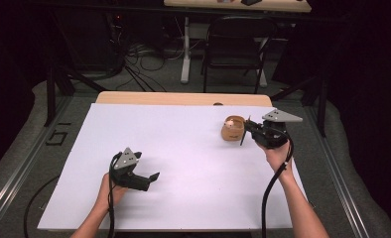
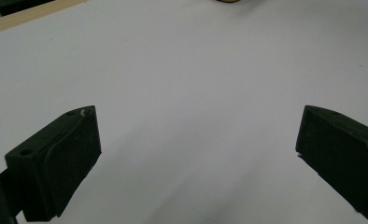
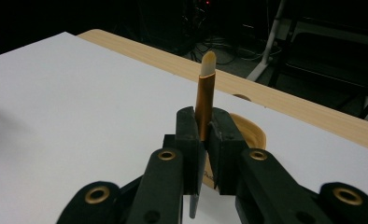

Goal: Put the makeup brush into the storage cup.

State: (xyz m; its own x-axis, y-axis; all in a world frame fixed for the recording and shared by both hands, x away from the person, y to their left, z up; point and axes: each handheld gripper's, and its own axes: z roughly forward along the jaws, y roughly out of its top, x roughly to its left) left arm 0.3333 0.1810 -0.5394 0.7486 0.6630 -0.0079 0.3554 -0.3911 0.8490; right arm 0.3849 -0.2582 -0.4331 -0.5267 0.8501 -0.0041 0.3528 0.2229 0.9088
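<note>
Here, nearest to the person, the left gripper (image 1: 151, 177) rests low over the white board (image 1: 183, 168), well apart from the wooden bowl (image 1: 232, 128) and on the person's side of it. In the left gripper view its jaws stand wide apart with nothing between them, only bare board.

Farther out, the right gripper (image 3: 203, 135) is just beside the bowl, on its right side as the high view shows it. Its jaws are clenched on a thin brush (image 3: 205, 91) with a copper-coloured stem and a pale tip. The brush stands almost upright in the right gripper view, its tip above the jaws, and its dark lower end hangs below them. The bowl lies directly behind the jaws there, its rim partly hidden.

I judge that the step in hand is to bring the brush to the bowl. To do it well, the grip should stay firm, because the stem is smooth and may slide. The hand should move slowly and lower the brush over the opening, not against the rim, since the light bowl could tip or shift. Whether something lies inside the bowl I cannot tell clearly.
</note>
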